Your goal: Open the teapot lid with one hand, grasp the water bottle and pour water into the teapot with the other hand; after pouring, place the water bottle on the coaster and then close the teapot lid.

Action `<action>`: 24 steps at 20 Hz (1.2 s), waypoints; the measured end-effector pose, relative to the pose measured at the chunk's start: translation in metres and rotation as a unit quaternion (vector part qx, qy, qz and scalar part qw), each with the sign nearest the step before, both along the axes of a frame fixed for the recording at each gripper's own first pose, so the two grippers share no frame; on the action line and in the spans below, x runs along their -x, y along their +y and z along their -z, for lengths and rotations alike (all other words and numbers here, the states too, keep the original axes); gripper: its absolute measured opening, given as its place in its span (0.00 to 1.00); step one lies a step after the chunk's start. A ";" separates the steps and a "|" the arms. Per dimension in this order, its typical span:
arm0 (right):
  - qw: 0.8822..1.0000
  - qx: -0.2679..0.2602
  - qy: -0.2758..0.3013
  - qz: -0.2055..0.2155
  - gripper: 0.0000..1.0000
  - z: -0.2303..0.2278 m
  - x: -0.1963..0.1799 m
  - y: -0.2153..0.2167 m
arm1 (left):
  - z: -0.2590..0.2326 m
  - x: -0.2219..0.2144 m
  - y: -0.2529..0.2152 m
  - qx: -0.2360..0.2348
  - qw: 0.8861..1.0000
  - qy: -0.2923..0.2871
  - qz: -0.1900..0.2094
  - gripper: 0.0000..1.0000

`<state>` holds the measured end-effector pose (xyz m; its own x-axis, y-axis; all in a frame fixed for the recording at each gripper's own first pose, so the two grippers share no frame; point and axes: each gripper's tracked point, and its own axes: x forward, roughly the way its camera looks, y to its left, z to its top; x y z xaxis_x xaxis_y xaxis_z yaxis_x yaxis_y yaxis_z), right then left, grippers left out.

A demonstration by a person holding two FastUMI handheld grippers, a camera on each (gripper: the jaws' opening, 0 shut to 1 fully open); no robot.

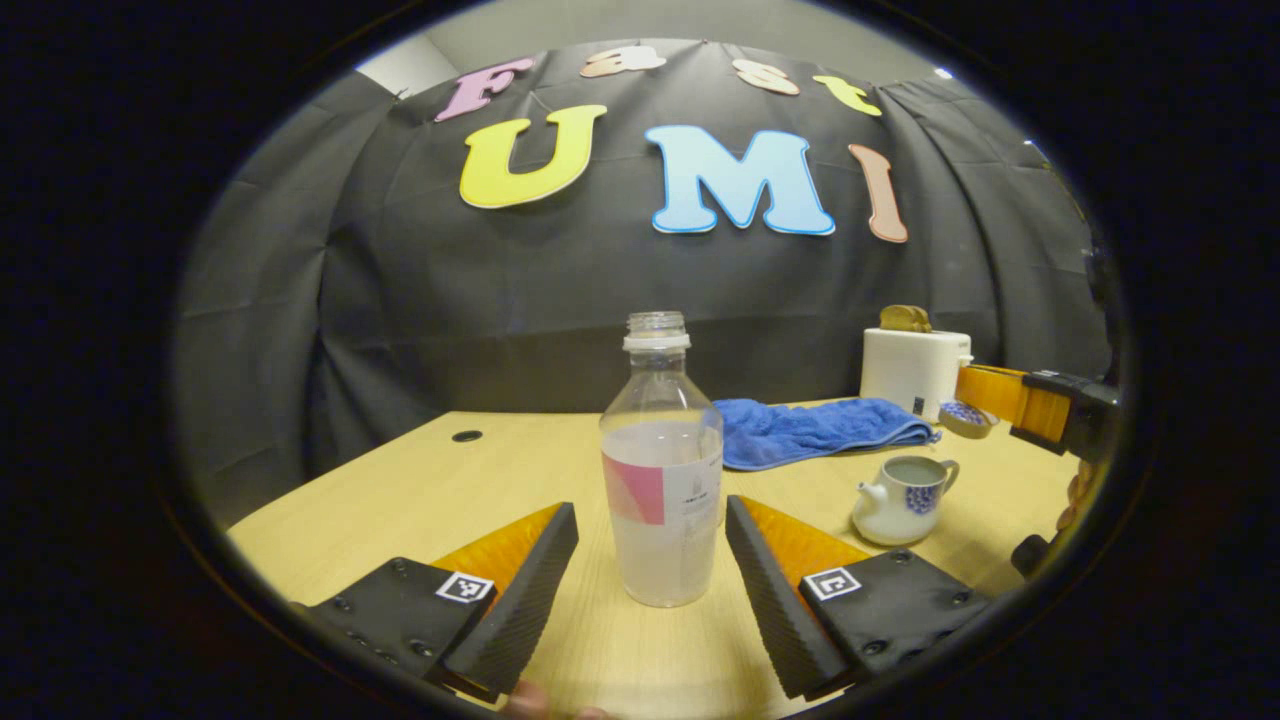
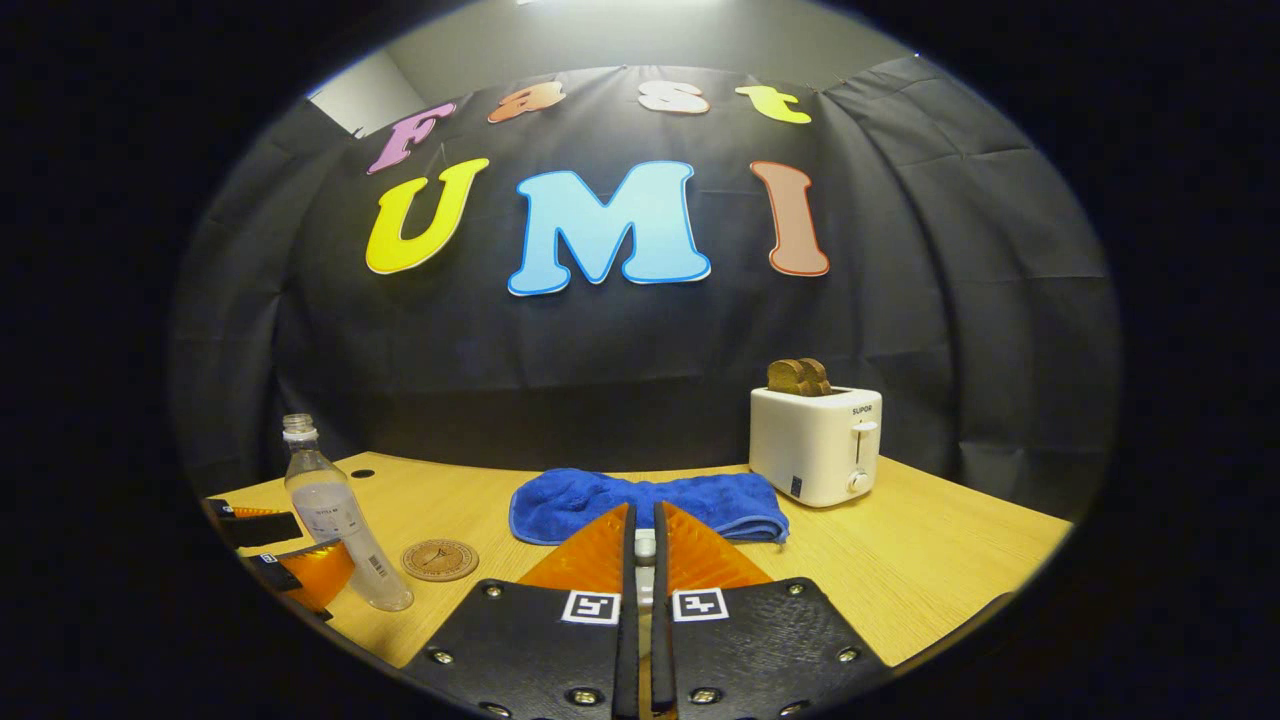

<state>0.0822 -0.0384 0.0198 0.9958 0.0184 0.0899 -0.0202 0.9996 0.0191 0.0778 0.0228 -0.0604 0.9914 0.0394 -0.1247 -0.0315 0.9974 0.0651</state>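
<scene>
Clear water bottle (image 1: 661,470) stands between the spread left gripper (image 1: 652,580); right gripper (image 2: 641,560) pinches the lid (image 2: 645,548). Teapot (image 1: 903,500) at three o'clock: close, lift, pour.

Each gripper carries wedge-shaped fingers with ribbed inner faces, bolted to flat textured plates studded with round screws. On the left gripper (image 1: 652,560) and on the right gripper (image 2: 644,545) each plate bears a small square black-and-white marker near the finger's root.
</scene>
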 end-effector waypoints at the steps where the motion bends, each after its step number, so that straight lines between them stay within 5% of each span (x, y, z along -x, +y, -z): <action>1: 1.000 -0.001 -0.002 0.003 0.05 0.000 0.002 -0.002 | 0.001 -0.003 -0.001 0.001 1.000 0.001 0.001 1.00; 15: 0.999 -0.026 0.015 0.031 0.05 0.014 0.007 -0.040 | -0.001 -0.035 -0.006 -0.031 0.999 -0.010 0.006 1.00; 17: 0.999 -0.024 0.012 0.036 0.05 0.012 0.009 -0.045 | -0.002 -0.036 -0.006 -0.041 0.999 -0.011 0.006 0.89; 24: 0.998 -0.039 0.011 0.047 0.05 0.014 0.016 -0.059 | -0.004 -0.045 -0.018 -0.144 0.989 -0.002 0.019 0.88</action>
